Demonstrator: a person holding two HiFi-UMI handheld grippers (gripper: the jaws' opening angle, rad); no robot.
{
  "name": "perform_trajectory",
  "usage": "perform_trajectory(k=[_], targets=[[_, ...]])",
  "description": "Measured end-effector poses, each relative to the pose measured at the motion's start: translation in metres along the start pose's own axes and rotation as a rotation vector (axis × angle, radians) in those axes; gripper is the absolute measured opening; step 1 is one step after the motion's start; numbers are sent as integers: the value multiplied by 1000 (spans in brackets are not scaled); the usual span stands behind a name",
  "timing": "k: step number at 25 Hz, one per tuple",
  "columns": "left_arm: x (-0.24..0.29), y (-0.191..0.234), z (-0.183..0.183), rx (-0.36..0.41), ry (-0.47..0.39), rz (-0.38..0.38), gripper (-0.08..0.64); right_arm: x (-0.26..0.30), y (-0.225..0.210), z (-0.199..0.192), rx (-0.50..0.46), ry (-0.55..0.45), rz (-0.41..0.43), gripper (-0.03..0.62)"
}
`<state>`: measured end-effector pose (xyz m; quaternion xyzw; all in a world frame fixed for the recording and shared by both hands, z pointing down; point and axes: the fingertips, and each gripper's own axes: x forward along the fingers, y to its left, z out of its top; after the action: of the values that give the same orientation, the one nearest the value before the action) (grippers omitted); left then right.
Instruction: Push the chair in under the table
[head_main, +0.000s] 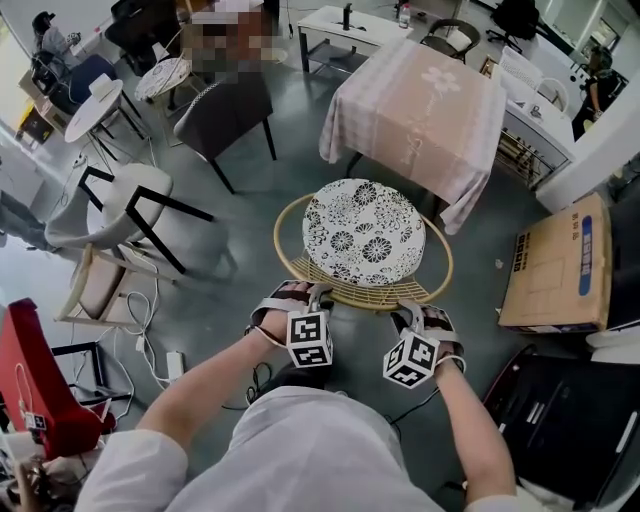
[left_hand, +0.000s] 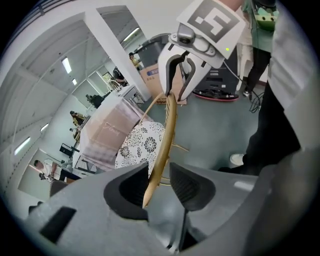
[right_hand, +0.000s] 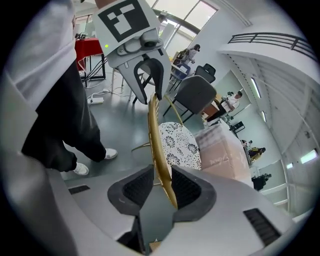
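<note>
Two hand-held grippers, both set at one rattan chair (head_main: 350, 285). We find the left gripper (head_main: 303, 293) and the right gripper (head_main: 414, 312) side by side at the near arc of the chair's golden back hoop (left_hand: 169, 130), each pointing steeply down. Left gripper: jaws wide apart, the hoop running between them with clearance on both sides, pressed by neither pad. Right gripper: jaws likewise apart, though less widely, with the hoop between them and lying close to one pad; we see no squeeze on it. Chair: upright on the grey floor (head_main: 250, 200), floral seat cushion (head_main: 363, 232) facing up. It stands just before the table (head_main: 420, 100), with its seat outside the hem of the pink tablecloth (head_main: 345, 120) and its far edge near the cloth's hanging corner. Only the head view gives us this layout, along with a cardboard box (head_main: 555, 265) on the floor to the right and a dark grey chair (head_main: 225, 110) farther off to the left. Only the gripper views give us the gaps at the jaws. Each also shows the other gripper farther along the hoop, and the right gripper view adds the person's white sneakers (right_hand: 80, 169).
</note>
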<state>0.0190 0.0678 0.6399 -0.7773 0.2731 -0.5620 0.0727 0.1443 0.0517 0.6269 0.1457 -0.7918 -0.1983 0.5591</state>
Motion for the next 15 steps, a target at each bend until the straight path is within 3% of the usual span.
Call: perform_trajectory(k=[6,15], targets=[[4,5,1,29,-7,-12,112,12,-2,0,-20,35,21,80],[7,7,0,-22,-30,-102,114,12,-7,1,109,64,73,84]])
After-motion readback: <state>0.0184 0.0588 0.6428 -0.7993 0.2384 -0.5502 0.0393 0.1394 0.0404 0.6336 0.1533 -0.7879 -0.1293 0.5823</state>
